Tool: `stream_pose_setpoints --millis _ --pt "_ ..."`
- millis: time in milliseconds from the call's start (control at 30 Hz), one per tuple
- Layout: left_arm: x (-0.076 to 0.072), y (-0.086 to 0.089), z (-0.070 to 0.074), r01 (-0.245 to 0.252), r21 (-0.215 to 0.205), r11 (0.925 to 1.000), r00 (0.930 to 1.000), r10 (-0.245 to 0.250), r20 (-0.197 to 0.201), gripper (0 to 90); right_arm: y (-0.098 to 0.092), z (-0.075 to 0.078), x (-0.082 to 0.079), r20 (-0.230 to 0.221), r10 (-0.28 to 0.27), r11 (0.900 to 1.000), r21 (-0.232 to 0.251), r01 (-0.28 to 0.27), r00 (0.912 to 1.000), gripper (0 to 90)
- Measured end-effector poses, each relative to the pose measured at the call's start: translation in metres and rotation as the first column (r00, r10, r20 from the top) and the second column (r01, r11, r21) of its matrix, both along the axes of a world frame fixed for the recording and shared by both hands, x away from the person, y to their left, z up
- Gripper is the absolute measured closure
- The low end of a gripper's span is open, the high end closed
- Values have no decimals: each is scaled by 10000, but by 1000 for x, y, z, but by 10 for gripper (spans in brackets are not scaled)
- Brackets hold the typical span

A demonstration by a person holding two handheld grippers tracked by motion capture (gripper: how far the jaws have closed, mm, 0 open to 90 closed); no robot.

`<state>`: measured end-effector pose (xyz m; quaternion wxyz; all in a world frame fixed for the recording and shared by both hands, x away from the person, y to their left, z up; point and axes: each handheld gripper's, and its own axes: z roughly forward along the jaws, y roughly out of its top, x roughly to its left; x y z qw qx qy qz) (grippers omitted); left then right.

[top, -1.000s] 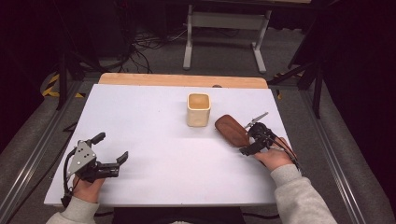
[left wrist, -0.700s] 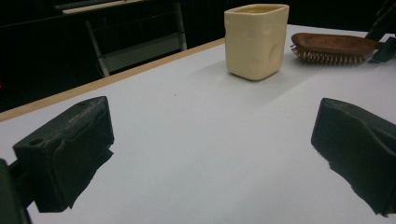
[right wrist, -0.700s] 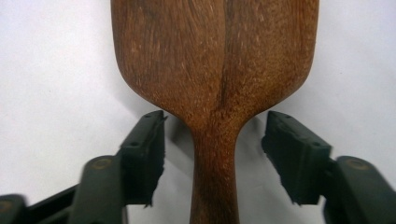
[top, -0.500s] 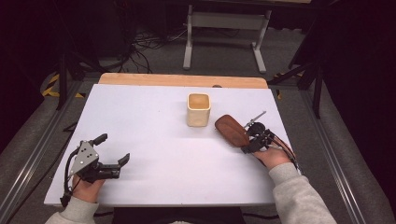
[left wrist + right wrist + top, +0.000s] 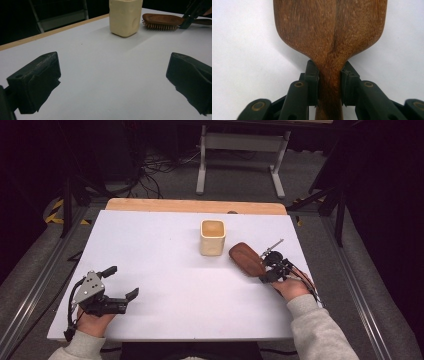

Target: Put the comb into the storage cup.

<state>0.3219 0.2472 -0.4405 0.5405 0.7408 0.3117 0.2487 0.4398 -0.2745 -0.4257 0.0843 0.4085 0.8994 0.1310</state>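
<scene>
Right hand-held gripper (image 5: pixel 269 268) is clamping the neck of the wooden hairbrush (image 5: pixel 247 258), where handle meets head; its jaws have just been closing and in the right gripper view the pads (image 5: pixel 314 85) are pressing both sides of the handle. The brush is lying bristles-down on the white surface (image 5: pixel 165 270), long axis running diagonally: handle toward the right hand (image 5: pixel 292 287), head pointing up-left toward the cream square cup (image 5: pixel 213 237). Head tip is sitting just beside the cup's lower right corner, apart from it as far as I can tell.

Left hand-held gripper (image 5: pixel 117 295) is idling wide open, nothing between the jaws, well apart at the near left corner. So the right hand is the working one; the cup lies just ahead along the brush axis.

My read: next move is probably lift and tip into the cup, needing clearance over the rim.

Surface is otherwise bare, with a wood strip (image 5: pixel 195 206) along its far edge. Room is dark, with cables on the floor (image 5: pixel 150 170) and a grey stand frame (image 5: pixel 240 150) behind.
</scene>
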Motion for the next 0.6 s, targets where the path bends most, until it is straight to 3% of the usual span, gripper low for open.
stream_pose_setpoints --millis 433,600 --pt "0 0 -1 21 25 10000 10000 -21 -87 5 2 3 -13 905 576 9982 -196 -560 9942 725" --pt "-1 1 0 -45 -24 10000 10000 45 -65 5 4 10 -19 1288 797 9965 127 -820 9885 725"
